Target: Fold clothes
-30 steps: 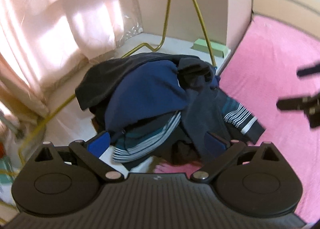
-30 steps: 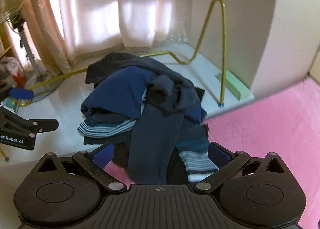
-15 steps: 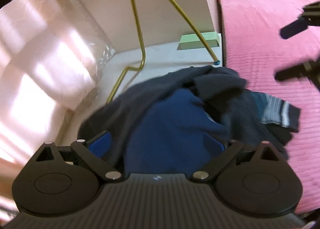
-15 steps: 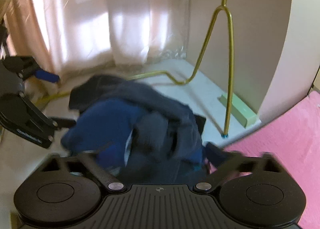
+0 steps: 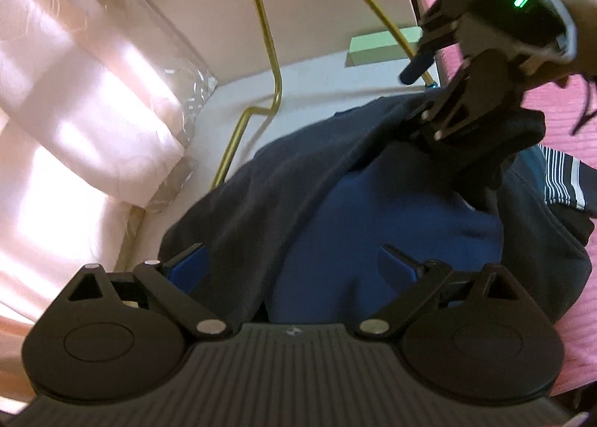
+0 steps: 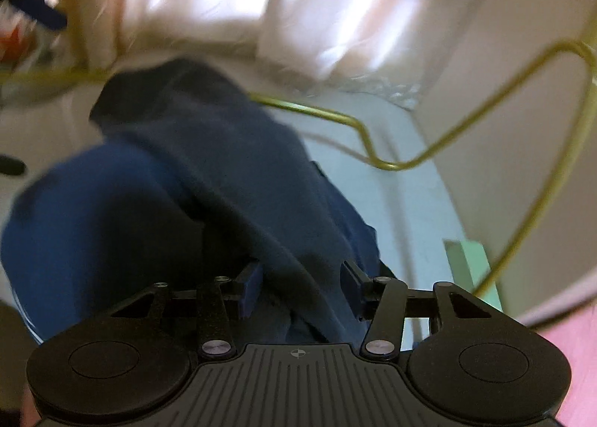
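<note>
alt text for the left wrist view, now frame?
A pile of dark clothes, a bright blue garment under a dark navy one, fills the view between the open fingers of the left hand-held gripper. The right hand-held gripper reaches into the pile's far side; a pink bedspread lies to the right.

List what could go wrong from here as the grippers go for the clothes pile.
1. The right gripper straddles a fold of the dark grey garment, which drapes over the blue garment; pulling may drag several pieces along.
2. The pile sits against the gold wire rack; lifted cloth could snag it.
3. The left gripper is open over two layers and may pinch both.
</note>
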`<state>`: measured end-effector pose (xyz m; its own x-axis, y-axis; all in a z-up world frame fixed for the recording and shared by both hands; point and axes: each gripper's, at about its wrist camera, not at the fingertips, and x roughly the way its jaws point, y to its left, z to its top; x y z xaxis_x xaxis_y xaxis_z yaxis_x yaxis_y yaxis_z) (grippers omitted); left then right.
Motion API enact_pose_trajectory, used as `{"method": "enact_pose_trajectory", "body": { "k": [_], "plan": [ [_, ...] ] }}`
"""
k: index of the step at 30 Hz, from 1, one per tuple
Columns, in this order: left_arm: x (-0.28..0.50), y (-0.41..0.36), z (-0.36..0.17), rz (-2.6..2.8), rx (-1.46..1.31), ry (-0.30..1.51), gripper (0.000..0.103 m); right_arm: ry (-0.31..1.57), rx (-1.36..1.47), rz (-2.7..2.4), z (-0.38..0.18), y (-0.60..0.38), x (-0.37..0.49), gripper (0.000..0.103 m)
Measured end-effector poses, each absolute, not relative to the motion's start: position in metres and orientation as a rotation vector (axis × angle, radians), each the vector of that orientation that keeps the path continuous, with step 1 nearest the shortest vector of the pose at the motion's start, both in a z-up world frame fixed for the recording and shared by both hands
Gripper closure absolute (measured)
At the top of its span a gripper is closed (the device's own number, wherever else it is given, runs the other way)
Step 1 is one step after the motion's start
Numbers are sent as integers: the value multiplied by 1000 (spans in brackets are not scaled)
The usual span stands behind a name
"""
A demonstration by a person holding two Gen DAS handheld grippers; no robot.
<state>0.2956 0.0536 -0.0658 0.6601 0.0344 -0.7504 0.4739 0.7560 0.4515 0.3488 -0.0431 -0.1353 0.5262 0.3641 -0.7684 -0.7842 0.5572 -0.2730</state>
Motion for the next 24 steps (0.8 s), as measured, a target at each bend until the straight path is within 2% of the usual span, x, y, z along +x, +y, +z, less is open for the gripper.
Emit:
{"method": "enact_pose_trajectory", "body": {
  "k": [1, 2, 5, 12, 19, 24],
  "plan": [
    [294, 55, -67, -266, 676, 827, 8, 716, -668, 756, -139, -41, 352, 68],
    [293, 55, -67, -261, 671, 826, 8, 720, -655, 758, -142, -40, 355, 102],
    [283, 53, -59, -247, 647, 785, 8, 675, -548, 719, -127, -52, 351, 101],
    [236, 28, -2, -257, 529, 614, 8, 489, -349, 564, -37, -140, 276, 102],
    [144, -33, 53, -353, 438, 438, 8, 404, -244, 380, 18, -255, 146, 102],
    [74, -91, 59, -449, 391, 446, 7, 311, -159, 158, 60, -354, 35, 102]
  ]
}}
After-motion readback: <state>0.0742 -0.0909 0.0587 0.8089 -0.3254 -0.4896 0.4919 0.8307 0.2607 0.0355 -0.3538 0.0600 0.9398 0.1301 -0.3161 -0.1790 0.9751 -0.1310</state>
